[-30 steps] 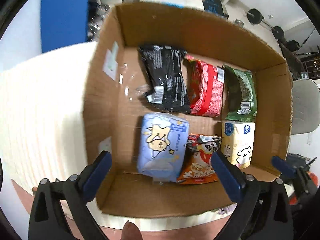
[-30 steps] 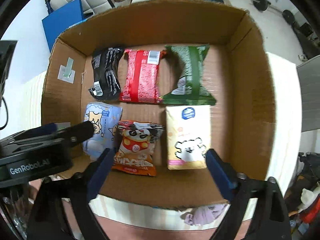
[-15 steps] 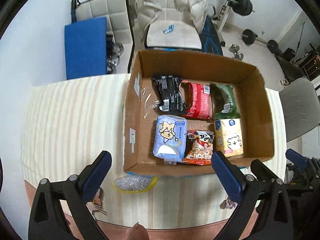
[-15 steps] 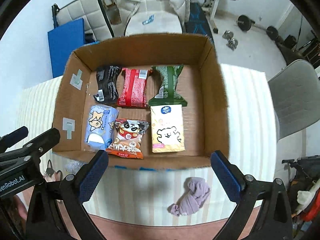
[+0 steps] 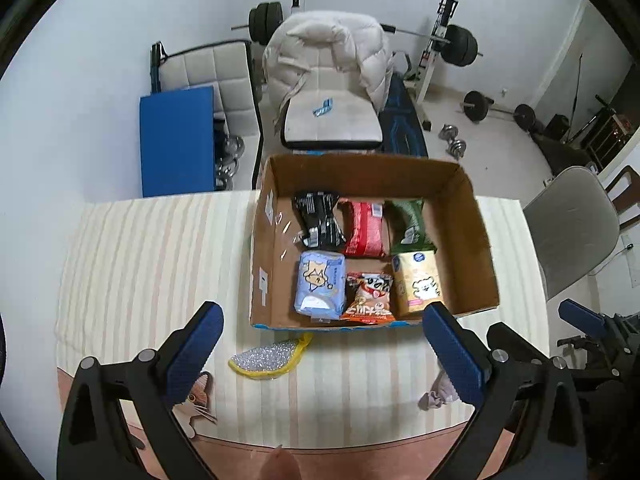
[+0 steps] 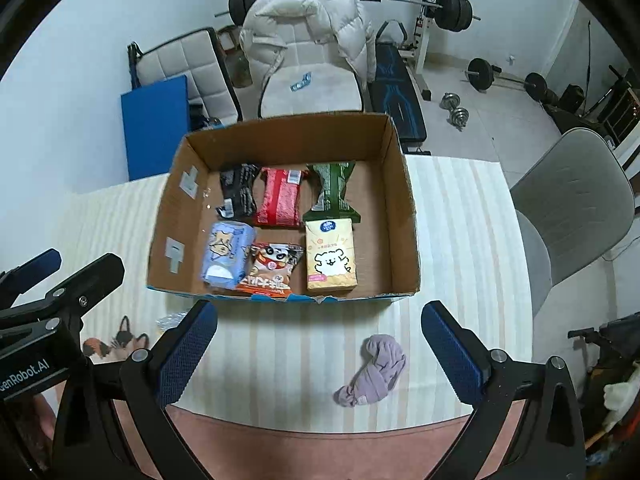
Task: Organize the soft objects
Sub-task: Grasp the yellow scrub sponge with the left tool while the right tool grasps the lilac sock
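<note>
A cardboard box (image 5: 476, 240) (image 6: 404, 216) stands on the striped table. It holds several soft packets in two rows: black (image 5: 318, 220), red (image 5: 364, 228) and green (image 5: 410, 226) at the back; light blue (image 5: 320, 284), orange (image 5: 370, 294) and yellow (image 5: 418, 282) in front. A silver-and-yellow sponge (image 5: 270, 354) lies before the box. A lilac cloth (image 6: 376, 376) lies on the table near the front. My left gripper (image 5: 324, 352) and right gripper (image 6: 320, 352) are both open, empty, held back from the box.
A chair with a white puffer jacket (image 5: 332, 60) stands behind the table, a grey chair (image 6: 576, 208) at the right. Weights and a bench fill the floor behind. A cat-shaped mat (image 5: 196, 400) lies at the table's front left. The table's front edge (image 6: 320, 420) is close.
Both grippers have pulled up and back from inside the box. The whole box, the table, the sponge and the lilac cloth have come into view. The packets have not moved.
</note>
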A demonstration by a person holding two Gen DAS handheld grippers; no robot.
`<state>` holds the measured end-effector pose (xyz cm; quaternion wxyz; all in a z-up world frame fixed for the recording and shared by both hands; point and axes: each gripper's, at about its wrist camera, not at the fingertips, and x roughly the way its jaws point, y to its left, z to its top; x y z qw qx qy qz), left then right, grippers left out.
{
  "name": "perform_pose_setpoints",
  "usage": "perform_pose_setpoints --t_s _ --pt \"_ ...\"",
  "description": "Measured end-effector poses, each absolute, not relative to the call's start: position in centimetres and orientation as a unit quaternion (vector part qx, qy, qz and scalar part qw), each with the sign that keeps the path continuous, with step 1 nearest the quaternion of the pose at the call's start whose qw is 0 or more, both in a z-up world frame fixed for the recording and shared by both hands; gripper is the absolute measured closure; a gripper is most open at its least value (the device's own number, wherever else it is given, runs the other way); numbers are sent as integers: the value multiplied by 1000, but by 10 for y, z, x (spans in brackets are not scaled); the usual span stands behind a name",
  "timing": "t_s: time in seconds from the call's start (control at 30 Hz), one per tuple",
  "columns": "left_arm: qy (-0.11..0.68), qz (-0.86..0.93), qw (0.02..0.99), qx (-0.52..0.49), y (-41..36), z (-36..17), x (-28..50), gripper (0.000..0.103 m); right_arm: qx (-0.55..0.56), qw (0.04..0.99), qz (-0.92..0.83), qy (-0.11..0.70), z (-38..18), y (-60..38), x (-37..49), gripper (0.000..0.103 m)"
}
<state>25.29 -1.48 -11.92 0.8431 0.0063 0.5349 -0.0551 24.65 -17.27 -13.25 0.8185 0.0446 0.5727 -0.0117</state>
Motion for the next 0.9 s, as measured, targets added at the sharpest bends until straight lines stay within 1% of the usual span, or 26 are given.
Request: perform_pose_setpoints --t_s 0.2,0.37,0.5,0.73,0.9 --pt "527 -48 848 0 -11 -109 251 1 57 827 -8 559 -115 -176 239 0" --pt "549 -26 835 6 4 -131 250 1 79 821 -16 565 -125 -192 235 0" --pt "584 -4 811 38 17 -175 251 1 109 795 -34 595 -160 -215 226 0" --pt "671 6 731 120 24 -293 268 1 166 725 -91 662 -255 -255 212 0" --pt "703 -24 680 209 8 -363 273 1 196 680 -117 697 -316 -274 206 0"
